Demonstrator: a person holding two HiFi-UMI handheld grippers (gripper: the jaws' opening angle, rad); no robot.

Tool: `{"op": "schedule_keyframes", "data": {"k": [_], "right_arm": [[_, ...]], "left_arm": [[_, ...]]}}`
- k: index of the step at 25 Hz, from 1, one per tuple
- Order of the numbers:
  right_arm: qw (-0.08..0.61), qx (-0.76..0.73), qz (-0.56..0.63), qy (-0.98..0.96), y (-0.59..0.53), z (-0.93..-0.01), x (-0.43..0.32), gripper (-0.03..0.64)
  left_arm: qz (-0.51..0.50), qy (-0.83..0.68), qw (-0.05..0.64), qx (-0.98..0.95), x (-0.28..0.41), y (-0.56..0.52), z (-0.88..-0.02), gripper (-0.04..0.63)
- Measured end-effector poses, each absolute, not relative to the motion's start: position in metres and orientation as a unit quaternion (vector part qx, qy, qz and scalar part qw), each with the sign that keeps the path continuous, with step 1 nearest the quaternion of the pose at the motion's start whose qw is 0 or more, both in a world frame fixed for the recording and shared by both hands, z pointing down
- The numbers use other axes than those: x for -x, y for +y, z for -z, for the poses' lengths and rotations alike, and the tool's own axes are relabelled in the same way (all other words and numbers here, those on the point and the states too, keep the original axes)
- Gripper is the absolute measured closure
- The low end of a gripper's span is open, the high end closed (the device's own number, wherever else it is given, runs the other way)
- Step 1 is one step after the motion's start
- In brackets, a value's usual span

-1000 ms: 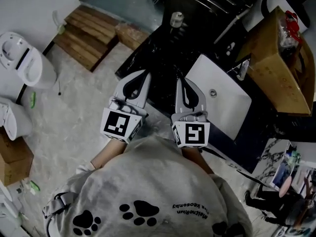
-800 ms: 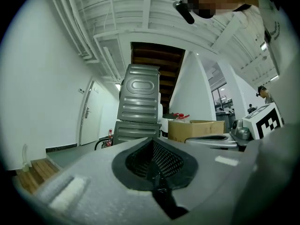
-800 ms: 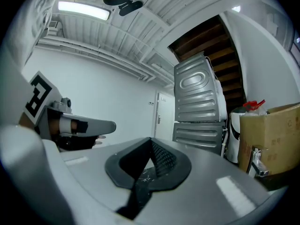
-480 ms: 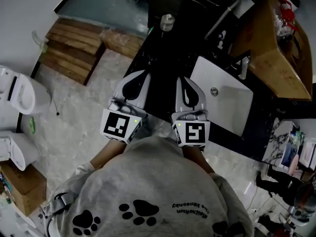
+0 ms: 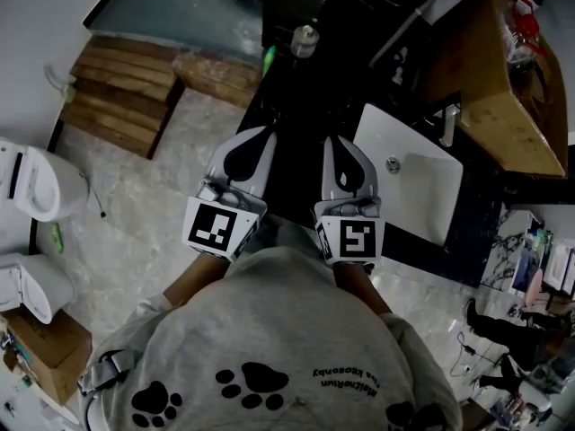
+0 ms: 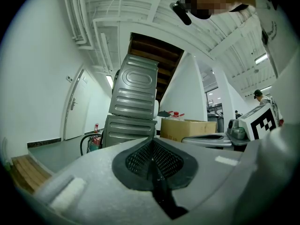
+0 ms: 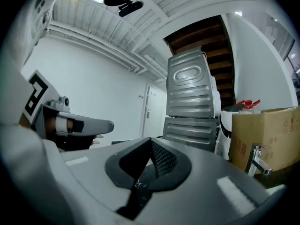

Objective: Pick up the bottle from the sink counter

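The bottle point(image 5: 305, 40), small, pale and round-capped, stands on the dark sink counter point(image 5: 296, 106) near its far end. My left gripper point(image 5: 259, 135) and right gripper point(image 5: 342, 144) are held side by side over the counter's near edge, pointing level toward the bottle and well short of it. In the left gripper view the left gripper point(image 6: 152, 146) has its black pads pressed together with nothing between them. The right gripper view shows the right gripper point(image 7: 150, 146) also shut and empty. The bottle does not show clearly in either gripper view.
A white sink basin point(image 5: 431, 196) with a faucet point(image 5: 447, 124) lies to the right of the grippers, and a cardboard box point(image 5: 503, 88) beyond it. Wooden pallets point(image 5: 117, 97) and toilets point(image 5: 31, 187) stand on the floor at left. A stacked grey appliance point(image 6: 133, 107) rises ahead.
The view has swung: the pallets and toilets slid left and the bottle shifted slightly left. Both grippers moved along with the person, side by side, jaws unchanged.
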State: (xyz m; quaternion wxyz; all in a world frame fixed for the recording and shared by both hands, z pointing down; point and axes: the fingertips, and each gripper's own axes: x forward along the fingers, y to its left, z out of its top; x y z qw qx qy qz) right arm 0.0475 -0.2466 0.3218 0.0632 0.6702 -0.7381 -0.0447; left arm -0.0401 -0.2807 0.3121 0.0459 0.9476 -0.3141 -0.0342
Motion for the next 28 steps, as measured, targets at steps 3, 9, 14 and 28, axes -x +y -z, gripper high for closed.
{"op": "schedule_keyframes", "data": {"k": [3,9,14,28], "right_arm": [[0.065,-0.67,0.049,-0.738,-0.255,-0.322,-0.047,0.615],[0.068,-0.665,0.054,-0.741,-0.273,-0.322,-0.048,0.615],[0.07,-0.658,0.062,-0.747,-0.298,-0.32,-0.054,0.615],[0.064,-0.648,0.057,-0.757,-0.375,-0.345,-0.086,0.615]], "left_arm": [[0.026,-0.311,0.051,-0.949,0.041,-0.286,-0.315,0.597],[0.032,-0.32,0.048,-0.946,0.04,-0.301,-0.314,0.597],[0.034,-0.313,0.035,-0.949,0.031,-0.315,-0.313,0.597],[0.027,-0.312,0.031,-0.949,-0.005,-0.374,-0.335,0.597]]}}
